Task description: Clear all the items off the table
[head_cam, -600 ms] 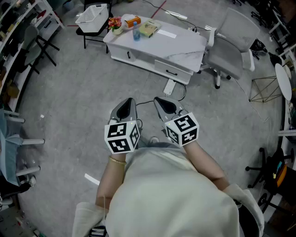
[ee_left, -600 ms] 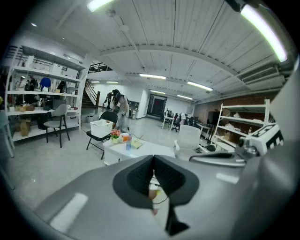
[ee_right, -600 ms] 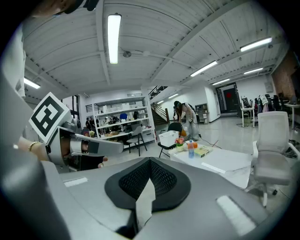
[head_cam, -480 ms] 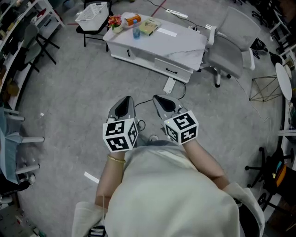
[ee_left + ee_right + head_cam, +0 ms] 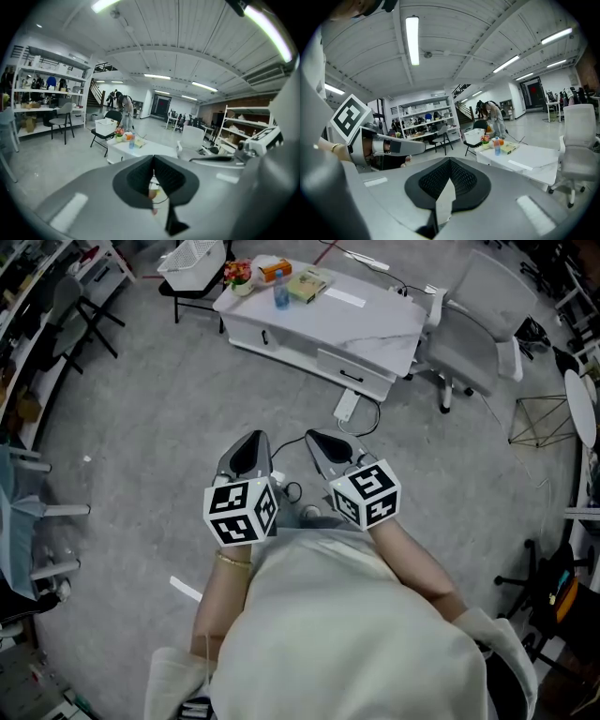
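Head view: white table [image 5: 375, 329] at far centre, well apart from both grippers, with a wide stretch of bare grey floor [image 5: 141, 427] between. Items crowd the table's far-left end: flowers [image 5: 236, 271], blue bottle [image 5: 280, 298], orange pack [image 5: 272, 272], book [image 5: 308, 285], white strip [image 5: 344, 297]; all are small and hard to make out. The table's right half is bare. White basket [image 5: 195, 261] on a black chair just left of the table, cut off by the top edge. Grey office chair [image 5: 473, 329] close against the table's right end. Power strip [image 5: 346, 407] and cable on the floor just in front of the table. Left gripper [image 5: 249, 442] and right gripper [image 5: 319, 440] are held side by side, near; the person's body hides the nearest floor. Left gripper view: pads pressed together, nothing held; the gripper body covers the table's near edge, and the items show small above it. Right gripper view: pads likewise together and empty; table to the right, its near side cut off by the gripper body.
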Demonstrator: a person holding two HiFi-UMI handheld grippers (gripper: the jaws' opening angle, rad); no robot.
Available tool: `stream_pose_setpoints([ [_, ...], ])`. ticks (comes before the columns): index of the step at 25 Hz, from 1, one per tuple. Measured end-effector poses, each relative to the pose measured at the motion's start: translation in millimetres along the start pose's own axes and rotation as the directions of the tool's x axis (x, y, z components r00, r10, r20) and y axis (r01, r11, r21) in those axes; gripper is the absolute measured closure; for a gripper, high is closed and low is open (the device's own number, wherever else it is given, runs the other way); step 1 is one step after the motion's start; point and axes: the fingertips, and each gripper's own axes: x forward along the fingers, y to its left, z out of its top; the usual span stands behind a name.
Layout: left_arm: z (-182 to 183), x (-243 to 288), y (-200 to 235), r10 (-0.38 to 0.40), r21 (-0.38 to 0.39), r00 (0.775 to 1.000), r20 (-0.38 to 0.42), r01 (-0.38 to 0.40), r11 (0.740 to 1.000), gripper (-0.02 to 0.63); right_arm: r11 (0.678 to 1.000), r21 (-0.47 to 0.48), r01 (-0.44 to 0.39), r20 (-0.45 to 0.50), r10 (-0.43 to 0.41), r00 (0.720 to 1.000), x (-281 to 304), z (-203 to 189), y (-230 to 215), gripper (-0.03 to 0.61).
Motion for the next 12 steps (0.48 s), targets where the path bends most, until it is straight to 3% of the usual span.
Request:
stream_pose_setpoints([
  [12,7,16,-6,-0.029,0.0,1.0,-0.006,0.029,1.0,0.604,0.999,-0.021,0.031,0.003,-0.031,1.0,6,10,-13,0.58],
])
